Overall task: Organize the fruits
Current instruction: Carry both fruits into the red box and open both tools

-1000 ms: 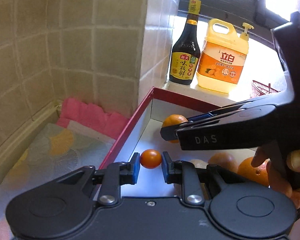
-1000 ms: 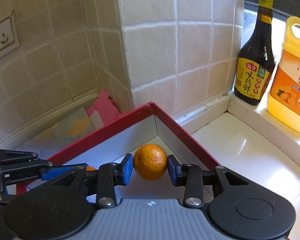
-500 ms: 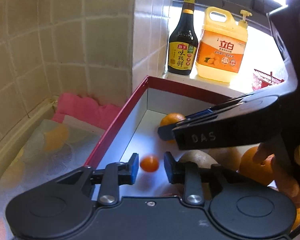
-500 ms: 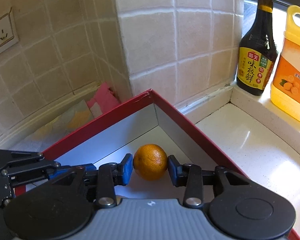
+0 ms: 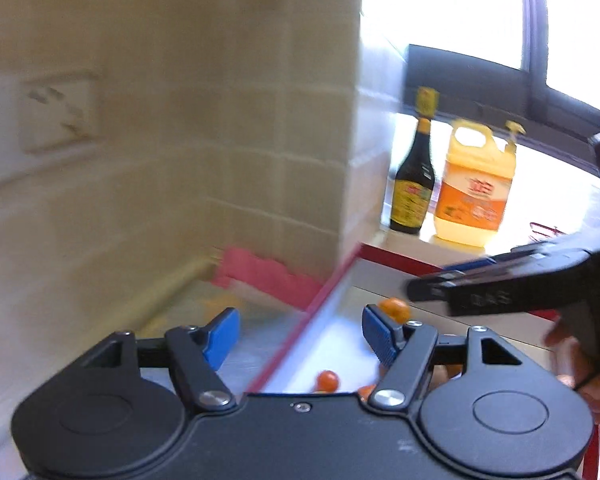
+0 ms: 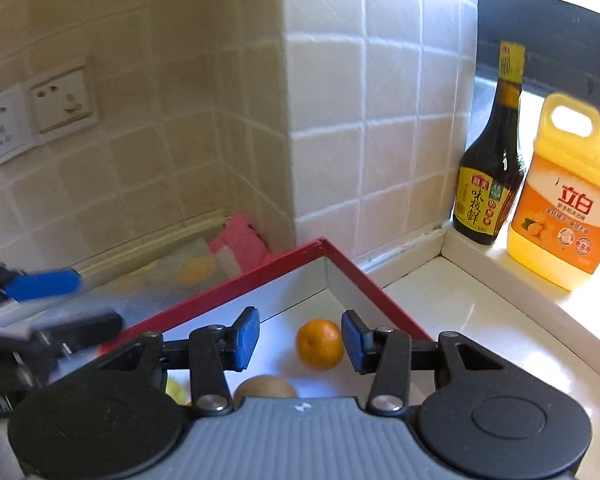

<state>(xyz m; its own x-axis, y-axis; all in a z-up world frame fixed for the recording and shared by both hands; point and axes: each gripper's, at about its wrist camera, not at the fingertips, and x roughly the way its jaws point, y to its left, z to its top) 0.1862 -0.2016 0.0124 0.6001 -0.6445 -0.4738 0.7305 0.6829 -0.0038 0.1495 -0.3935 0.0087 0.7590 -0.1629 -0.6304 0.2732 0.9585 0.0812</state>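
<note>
Left gripper (image 5: 296, 336): wide, holds nothing.
Right gripper (image 6: 300, 338): wide, holds nothing.
Mandarin (image 6: 319, 344): sits in the corner of the red box (image 6: 236, 284), between the right fingers but not touching.
Tip: lift straight up so no finger bumps it.

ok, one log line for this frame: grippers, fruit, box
left gripper: open, empty | right gripper: open, empty | orange: loose in box corner | small orange: on box floor | box: red-rimmed
</note>
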